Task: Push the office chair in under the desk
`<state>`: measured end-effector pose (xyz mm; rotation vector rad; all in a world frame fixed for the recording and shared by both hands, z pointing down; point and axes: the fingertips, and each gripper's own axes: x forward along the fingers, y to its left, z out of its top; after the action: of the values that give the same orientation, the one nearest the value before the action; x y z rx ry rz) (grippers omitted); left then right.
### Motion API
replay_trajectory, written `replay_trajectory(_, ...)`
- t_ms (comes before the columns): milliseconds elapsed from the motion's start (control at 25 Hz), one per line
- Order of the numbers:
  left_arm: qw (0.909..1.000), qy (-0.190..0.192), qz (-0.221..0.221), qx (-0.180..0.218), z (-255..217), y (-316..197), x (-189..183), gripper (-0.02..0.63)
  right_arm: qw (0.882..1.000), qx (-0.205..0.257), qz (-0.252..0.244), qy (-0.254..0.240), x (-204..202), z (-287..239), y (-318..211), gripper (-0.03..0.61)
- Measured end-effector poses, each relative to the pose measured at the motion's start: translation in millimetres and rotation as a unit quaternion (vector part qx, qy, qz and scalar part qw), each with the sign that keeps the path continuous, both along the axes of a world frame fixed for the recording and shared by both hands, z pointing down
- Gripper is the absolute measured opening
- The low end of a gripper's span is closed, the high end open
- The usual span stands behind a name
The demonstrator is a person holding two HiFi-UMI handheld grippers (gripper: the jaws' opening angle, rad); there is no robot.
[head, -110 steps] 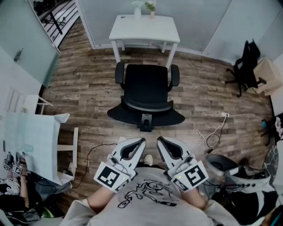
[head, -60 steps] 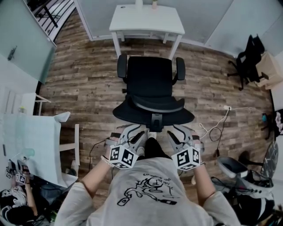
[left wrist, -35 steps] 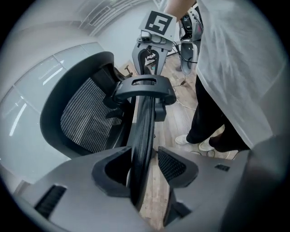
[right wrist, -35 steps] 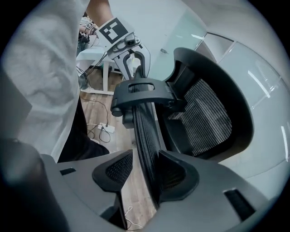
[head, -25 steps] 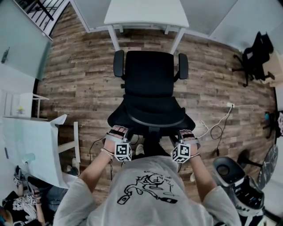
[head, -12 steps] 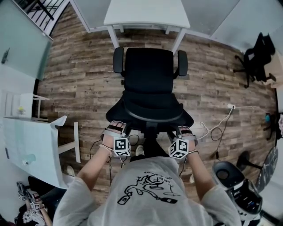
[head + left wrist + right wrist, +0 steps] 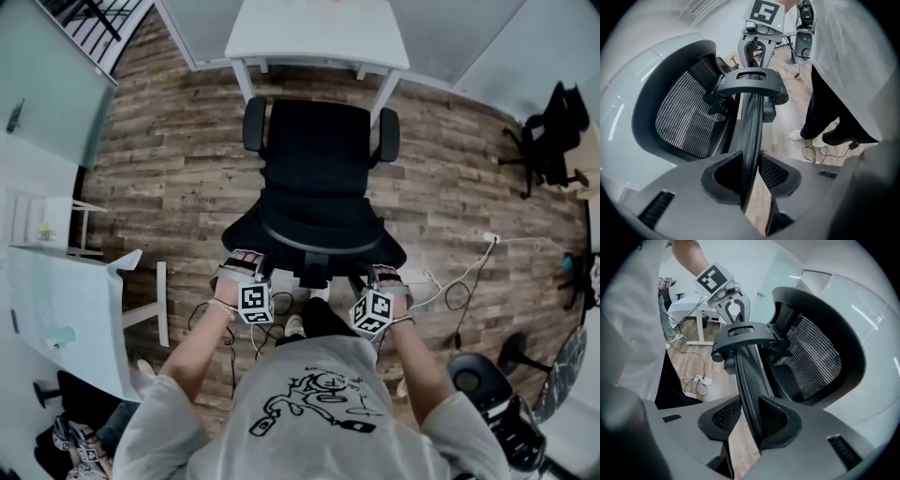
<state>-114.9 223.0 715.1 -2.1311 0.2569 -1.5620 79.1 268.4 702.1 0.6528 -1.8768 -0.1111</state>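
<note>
The black office chair [image 7: 317, 178] stands on the wood floor facing the white desk [image 7: 319, 33], with its seat front and armrests close to the desk's front edge. I stand behind it. My left gripper [image 7: 246, 281] is shut on the left part of the backrest's top rim [image 7: 752, 136]. My right gripper [image 7: 380, 292] is shut on the right part of that rim [image 7: 747, 380]. In each gripper view the thin mesh rim runs between the pads, and the other gripper shows at the far end beyond the centre bracket [image 7: 750, 86].
A second black chair [image 7: 553, 131] stands at the far right. A white side table [image 7: 66, 309] is at the left. Cables [image 7: 459, 291] lie on the floor right of me, and a dark round-based object [image 7: 487, 394] sits at the lower right. Glass walls flank the desk.
Over the earlier frames I walked up and both grippers took hold of the backrest rim. In the last second the chair rolled a little closer to the desk.
</note>
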Motion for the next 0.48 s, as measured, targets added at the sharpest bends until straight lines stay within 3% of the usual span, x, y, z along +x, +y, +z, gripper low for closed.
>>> replay_trajectory(480,0.9997,-0.02,-0.016,0.003,3,-45,0,0.11,1.0,0.002,-0.011,-0.013,0,0,-44,0.141)
